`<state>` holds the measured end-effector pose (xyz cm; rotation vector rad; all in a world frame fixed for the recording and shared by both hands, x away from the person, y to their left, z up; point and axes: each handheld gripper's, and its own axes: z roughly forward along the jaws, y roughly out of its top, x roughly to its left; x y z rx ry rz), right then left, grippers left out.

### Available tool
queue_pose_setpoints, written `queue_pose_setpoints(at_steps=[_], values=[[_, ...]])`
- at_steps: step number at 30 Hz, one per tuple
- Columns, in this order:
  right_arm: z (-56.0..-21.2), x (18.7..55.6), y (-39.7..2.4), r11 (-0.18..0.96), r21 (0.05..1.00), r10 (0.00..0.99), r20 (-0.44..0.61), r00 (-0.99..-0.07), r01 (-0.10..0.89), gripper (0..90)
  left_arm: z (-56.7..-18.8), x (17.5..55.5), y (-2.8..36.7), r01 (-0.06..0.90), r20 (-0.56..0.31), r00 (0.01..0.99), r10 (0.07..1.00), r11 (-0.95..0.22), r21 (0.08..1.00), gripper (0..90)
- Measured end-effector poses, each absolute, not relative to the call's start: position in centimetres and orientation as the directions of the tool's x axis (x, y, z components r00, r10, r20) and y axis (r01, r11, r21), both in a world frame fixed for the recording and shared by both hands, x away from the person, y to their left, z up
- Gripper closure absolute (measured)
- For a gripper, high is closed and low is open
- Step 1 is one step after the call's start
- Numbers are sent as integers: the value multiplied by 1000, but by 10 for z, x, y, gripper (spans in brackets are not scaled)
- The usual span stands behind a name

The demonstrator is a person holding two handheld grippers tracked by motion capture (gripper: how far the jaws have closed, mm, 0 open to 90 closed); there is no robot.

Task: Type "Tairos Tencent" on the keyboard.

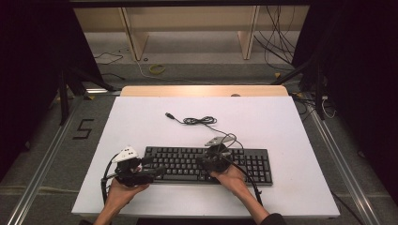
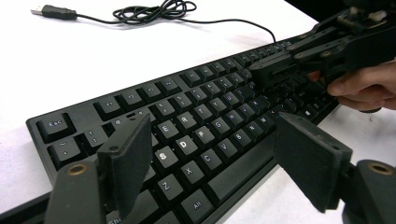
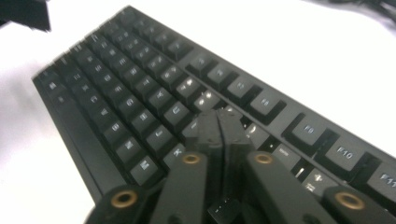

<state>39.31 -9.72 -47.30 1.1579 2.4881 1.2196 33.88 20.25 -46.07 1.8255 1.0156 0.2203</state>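
Two grippers are over one black keyboard [image 1: 206, 164], which lies flat on the white desk [image 1: 281, 126], toward the near edge and a little right of centre in the high view. Over at the keyboard's left end, the left gripper [image 2: 212, 161] sits low at the near edge with its jaws spread wide, one pad above the left-hand letter keys, the other out past the near edge by the space bar, and nothing is pinched between them. Look at the right gripper [image 3: 220, 127] now: its jaws are pressed together, tips meeting right down on the keys in the upper rows around the middle of the board, holding nothing between them. From the left gripper view you can see that right gripper [image 2: 280, 70] coming in from the far side, held in a hand [image 2: 369, 86], its closed tip resting on the keycaps. Behind the keyboard, its black cable [image 1: 199, 121] runs off the back edge into a loose coil on the desk, ending in a USB plug [image 1: 169, 115] lying free farther left. Both hands [image 1: 123, 190] grip the tools from the near side of the desk.
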Motion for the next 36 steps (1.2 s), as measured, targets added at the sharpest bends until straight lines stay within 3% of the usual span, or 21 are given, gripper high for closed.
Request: queue_pose_setpoints(at_steps=[7, 13, 19, 25, 36], values=[[-463, 389, -104, 340, 753, 679, 218, -701, 563, 815, -461, 341, 204, 541, -274, 620, 736, -148, 828, 287], [-460, 384, -107, 330, 763, 656, 239, -716, 556, 680, -462, 343, 206, 547, -271, 600, 753, -138, 825, 324], [-457, 378, -110, 325, 773, 647, 238, -724, 544, 529, -465, 350, 208, 562, -273, 576, 771, -131, 817, 437], [-454, 371, -111, 326, 782, 644, 227, -730, 531, 451, -467, 356, 203, 577, -257, 577, 775, -164, 800, 601], [-450, 362, -118, 310, 800, 640, 223, -735, 513, 386, -470, 360, 197, 598, -237, 577, 782, -206, 775, 749]])
